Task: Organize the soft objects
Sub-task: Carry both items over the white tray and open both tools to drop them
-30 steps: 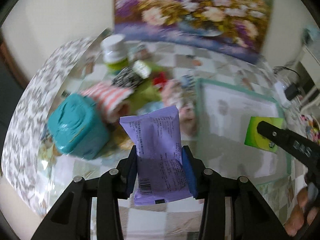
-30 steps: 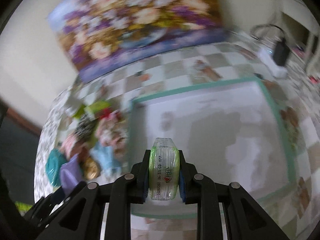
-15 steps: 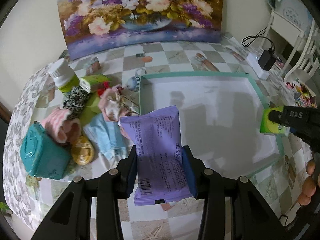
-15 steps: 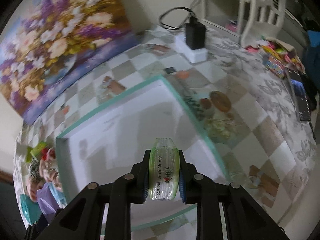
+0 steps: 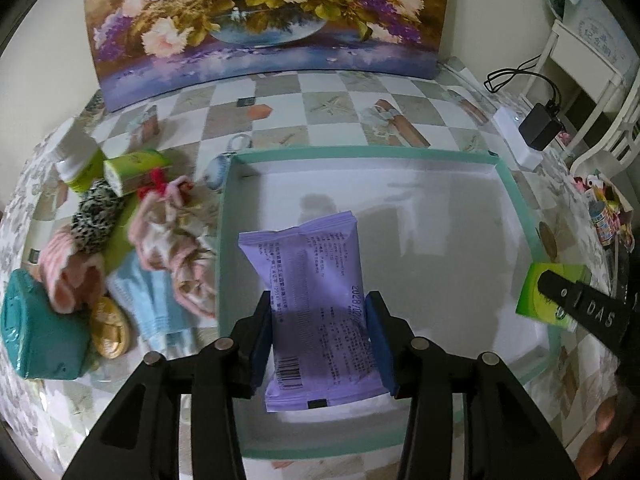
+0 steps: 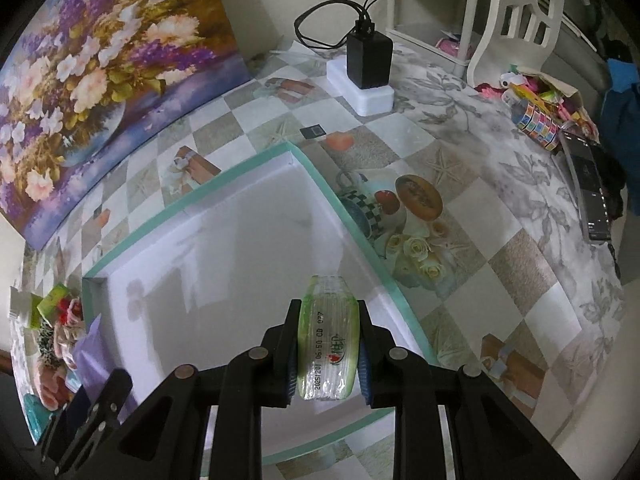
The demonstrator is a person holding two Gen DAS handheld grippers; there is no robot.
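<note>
My left gripper (image 5: 320,304) has a purple wipes packet (image 5: 316,264) between its pads. The jaws are opening, though the pads still touch the packet's sides. It hangs over the left half of the white tray with a teal rim (image 5: 360,154). My right gripper (image 6: 328,312) is shut on a green tissue pack (image 6: 328,340), held edge-up above the tray's (image 6: 200,196) near right side. That green pack (image 5: 536,292) also shows at the right edge of the left wrist view. Left of the tray lies a pile: pink cloths (image 5: 172,240), a blue cloth (image 5: 148,296) and a leopard scrunchie (image 5: 96,216).
A teal tin (image 5: 40,332), a gold disc (image 5: 110,332), a white-capped bottle (image 5: 78,164) and a green box (image 5: 132,168) sit in the pile. A flower painting (image 5: 260,20) leans at the back. A black charger on a white block (image 6: 368,64) and a chair (image 6: 516,12) stand far right.
Both grippers carried their packs to the right. The left went from above the pile to over the tray. The right swung to the tray's right side, then held still.
</note>
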